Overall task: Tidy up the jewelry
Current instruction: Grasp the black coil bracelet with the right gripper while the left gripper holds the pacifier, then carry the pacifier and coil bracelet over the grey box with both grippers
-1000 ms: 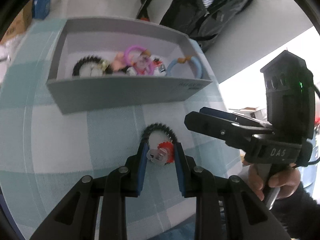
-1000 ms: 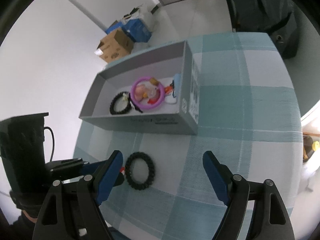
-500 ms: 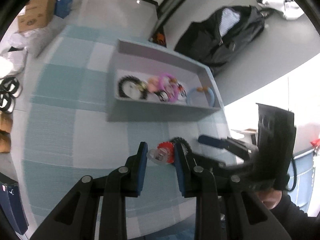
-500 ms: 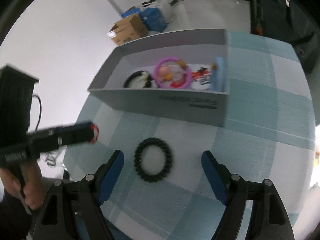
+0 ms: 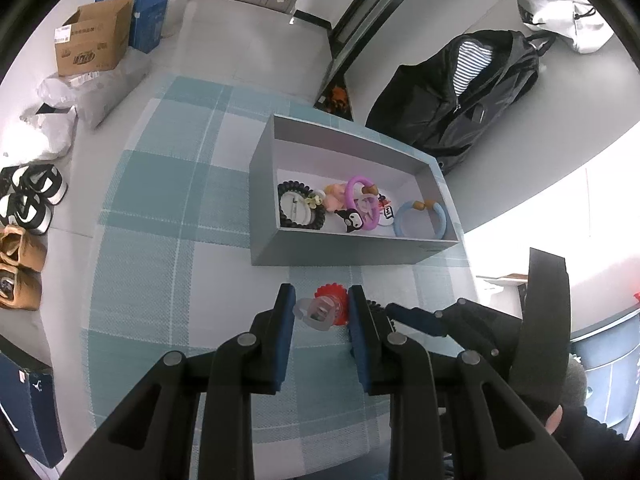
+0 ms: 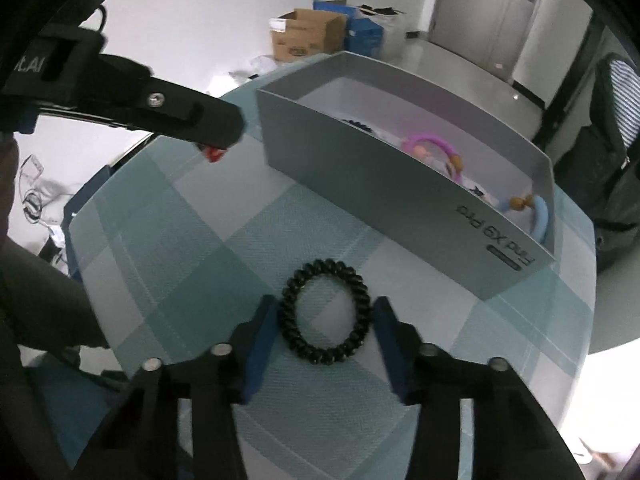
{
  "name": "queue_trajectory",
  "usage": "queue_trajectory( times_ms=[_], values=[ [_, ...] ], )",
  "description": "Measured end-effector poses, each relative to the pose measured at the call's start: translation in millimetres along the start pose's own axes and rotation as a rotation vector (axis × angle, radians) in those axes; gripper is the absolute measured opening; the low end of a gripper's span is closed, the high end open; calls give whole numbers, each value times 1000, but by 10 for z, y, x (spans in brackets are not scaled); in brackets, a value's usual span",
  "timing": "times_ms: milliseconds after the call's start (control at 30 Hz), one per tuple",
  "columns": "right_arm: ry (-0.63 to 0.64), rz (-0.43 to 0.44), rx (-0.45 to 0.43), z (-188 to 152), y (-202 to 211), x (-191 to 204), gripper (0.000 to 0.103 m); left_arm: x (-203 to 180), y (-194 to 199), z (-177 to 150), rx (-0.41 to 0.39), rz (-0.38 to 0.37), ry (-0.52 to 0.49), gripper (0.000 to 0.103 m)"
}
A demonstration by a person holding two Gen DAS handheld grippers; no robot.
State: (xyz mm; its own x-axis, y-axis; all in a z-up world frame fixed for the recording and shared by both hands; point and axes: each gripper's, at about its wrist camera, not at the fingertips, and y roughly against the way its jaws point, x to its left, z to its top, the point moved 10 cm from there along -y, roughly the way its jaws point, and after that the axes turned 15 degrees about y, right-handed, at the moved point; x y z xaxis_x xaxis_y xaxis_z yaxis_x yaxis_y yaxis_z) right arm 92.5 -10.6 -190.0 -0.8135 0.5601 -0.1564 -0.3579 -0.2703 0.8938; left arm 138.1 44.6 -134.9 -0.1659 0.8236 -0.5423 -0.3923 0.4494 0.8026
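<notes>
A red-and-clear charm (image 5: pixel 325 309) is clamped between the left gripper's (image 5: pixel 322 312) narrowed jaws, above the checked cloth (image 5: pixel 160 264). A black coil band (image 6: pixel 325 312) is bracketed on the cloth by the right gripper's (image 6: pixel 326 326) part-open, empty jaws. Beyond, bands and charms are held in the grey box (image 5: pixel 348 254). Cartons (image 5: pixel 94 42) are seen farther off.

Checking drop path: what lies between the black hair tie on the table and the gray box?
Only bare checked tablecloth lies between the black hair tie and the gray box, in the right wrist view.
</notes>
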Motion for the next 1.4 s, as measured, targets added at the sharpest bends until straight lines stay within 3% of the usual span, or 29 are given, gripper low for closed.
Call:
queue_trajectory(
  times_ms=[200,367,567,800,1067,1400],
  values=[
    [-38,48,-6,53,-34,53,38,-1,32,-2,-11,3,-7,21],
    [-154,155,-38,42,48,-59,38,-1,47,23,-20,-3,3,21],
    [-238,251,-143,169,266,-133,38,-60,95,57,-44,-16,-4,21],
    [-321,298,-289,387,525,-355,38,-144,196,126,-92,-31,-12,21],
    [-401,259,-413,608,780,-689,38,-230,241,280,-156,-37,-36,21],
    [-510,184,-388,670,652,-1131,38,-426,122,562,-176,-29,-32,21]
  ],
)
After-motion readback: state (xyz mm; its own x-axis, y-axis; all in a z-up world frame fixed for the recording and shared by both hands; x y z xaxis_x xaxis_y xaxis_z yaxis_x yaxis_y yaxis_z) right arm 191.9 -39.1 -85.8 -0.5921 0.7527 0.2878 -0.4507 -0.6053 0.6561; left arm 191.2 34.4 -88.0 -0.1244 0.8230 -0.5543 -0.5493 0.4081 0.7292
